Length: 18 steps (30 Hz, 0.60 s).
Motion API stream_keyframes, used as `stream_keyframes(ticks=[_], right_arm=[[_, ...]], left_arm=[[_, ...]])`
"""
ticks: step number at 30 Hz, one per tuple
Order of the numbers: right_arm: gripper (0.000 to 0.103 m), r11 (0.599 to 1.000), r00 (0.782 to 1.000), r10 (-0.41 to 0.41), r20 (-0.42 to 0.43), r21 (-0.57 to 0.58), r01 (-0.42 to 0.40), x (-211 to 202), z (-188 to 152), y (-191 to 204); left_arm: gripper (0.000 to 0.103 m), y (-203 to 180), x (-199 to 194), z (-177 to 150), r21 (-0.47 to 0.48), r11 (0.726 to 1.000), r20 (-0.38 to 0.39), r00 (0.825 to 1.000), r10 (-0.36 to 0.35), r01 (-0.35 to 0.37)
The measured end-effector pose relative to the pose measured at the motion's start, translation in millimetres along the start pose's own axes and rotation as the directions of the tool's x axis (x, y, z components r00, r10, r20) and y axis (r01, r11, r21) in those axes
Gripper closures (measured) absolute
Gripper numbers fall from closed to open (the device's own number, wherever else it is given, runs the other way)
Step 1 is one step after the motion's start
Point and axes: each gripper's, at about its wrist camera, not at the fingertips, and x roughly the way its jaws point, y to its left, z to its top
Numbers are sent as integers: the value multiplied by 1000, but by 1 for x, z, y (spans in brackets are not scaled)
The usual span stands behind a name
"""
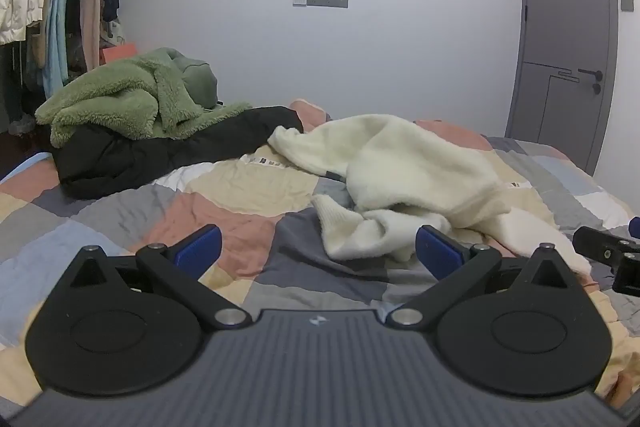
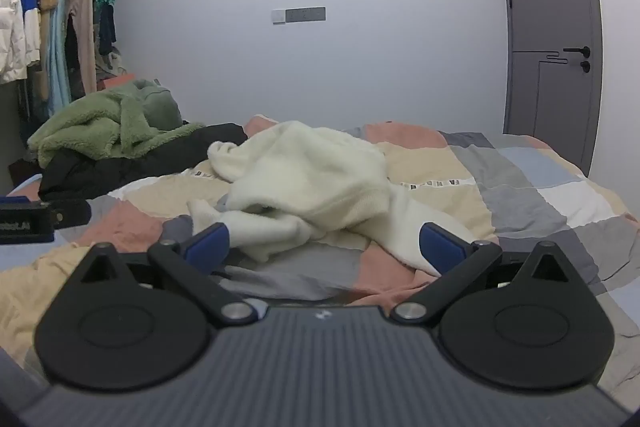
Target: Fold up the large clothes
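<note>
A crumpled cream fleece garment (image 1: pixel 404 183) is spread mid-quilt (image 1: pixel 240 187), near hems facing both tools. The left gripper (image 1: pixel 318 251) and right gripper (image 2: pixel 325 247) are held wide open, empty; bare quilt is seen between.

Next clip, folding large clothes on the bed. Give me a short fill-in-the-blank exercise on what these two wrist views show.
1. The crumpled cream fleece garment lies on a patchwork ____.
2. The green fleece garment is piled on top of a ____ garment.
3. The left gripper and the right gripper both have their jaws ____, holding nothing.
4. The grey door on the right is ____.

Missing words: quilt; black; open; closed
</note>
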Motion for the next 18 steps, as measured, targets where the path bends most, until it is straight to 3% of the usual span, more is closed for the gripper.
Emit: stream_keyframes(ticks=[18], right_arm=[[0,1000,1000,25,-19,4,-25,1,-2,-5]], left_arm=[[0,3,2,0,-13,1000,3,1000,-3,3]])
